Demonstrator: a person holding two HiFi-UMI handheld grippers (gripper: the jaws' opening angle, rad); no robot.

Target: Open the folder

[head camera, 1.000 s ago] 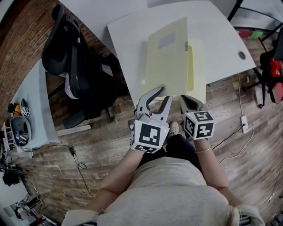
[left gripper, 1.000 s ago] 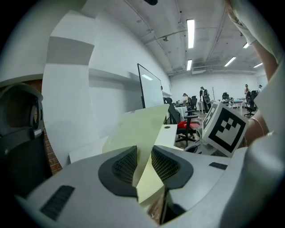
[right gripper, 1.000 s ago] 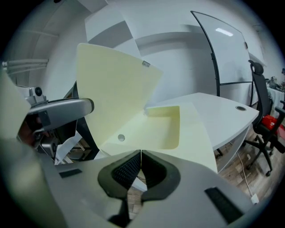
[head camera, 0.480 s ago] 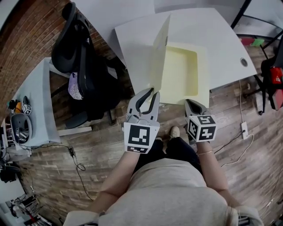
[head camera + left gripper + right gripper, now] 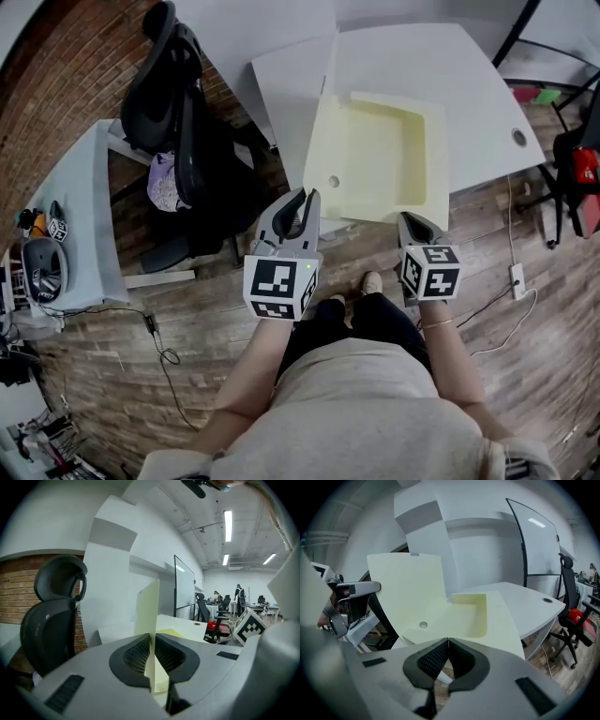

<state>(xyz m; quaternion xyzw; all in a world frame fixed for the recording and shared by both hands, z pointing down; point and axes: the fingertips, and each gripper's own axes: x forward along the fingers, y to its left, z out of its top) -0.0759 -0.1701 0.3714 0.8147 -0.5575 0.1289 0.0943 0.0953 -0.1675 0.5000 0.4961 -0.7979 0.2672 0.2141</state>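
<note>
A pale yellow box folder (image 5: 389,159) lies open on the white table (image 5: 469,75), its shallow tray (image 5: 471,611) facing up. Its cover (image 5: 322,141) stands tilted up toward the left. My left gripper (image 5: 300,199) holds the cover's near edge; in the left gripper view the thin sheet (image 5: 149,611) runs edge-on between the closing jaws of the left gripper (image 5: 151,639), and the pads press on it. My right gripper (image 5: 411,221) sits at the folder's near right edge, and the right gripper (image 5: 448,641) has its tips together on that edge.
A black office chair (image 5: 173,103) stands left of the table, close to the raised cover. A small side desk (image 5: 66,225) with gear is at far left. A red chair (image 5: 583,155) and a floor cable (image 5: 517,262) are on the right. People stand far off (image 5: 240,595).
The cover went from lying flat and closed to standing up and swinging left. My left gripper moved left with it and its jaws narrowed onto the sheet. The right gripper stayed put.
</note>
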